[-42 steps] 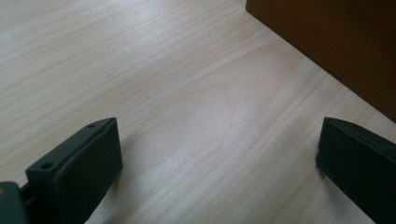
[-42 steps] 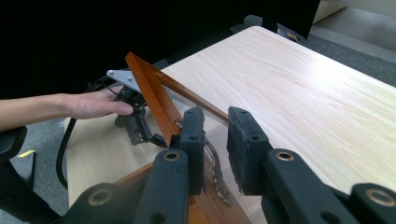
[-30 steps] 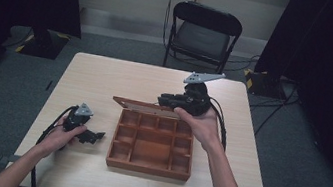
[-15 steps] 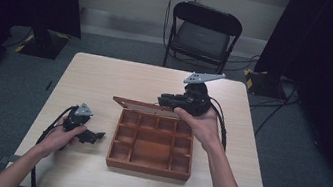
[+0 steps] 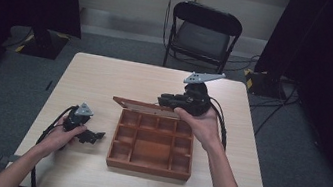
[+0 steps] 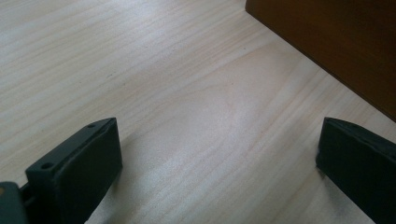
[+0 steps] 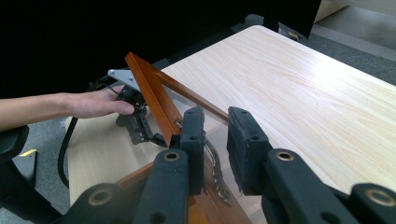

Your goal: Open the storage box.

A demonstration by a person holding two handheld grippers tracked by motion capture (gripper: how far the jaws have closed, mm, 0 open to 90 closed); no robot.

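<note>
Your forearms are bare, no sleeves. Both grippers [image 5: 89,136] [image 5: 166,99] are black with screw holes, grey three-cornered plates and trailing black cables.

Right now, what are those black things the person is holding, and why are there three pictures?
A person sits at a light wooden table and holds a black two-jaw gripper in each hand, like big tweezers. One picture comes from a camera up high. The other two come from little cameras riding on each gripper, looking along its jaws. On the table sits a brown wooden box with many small compartments, which look empty. Its lid is lifted partway. The right gripper is at the lid's edge, jaws nearly together around a metal latch. The left gripper rests on the table beside the box, jaws wide apart, holding nothing.
</note>
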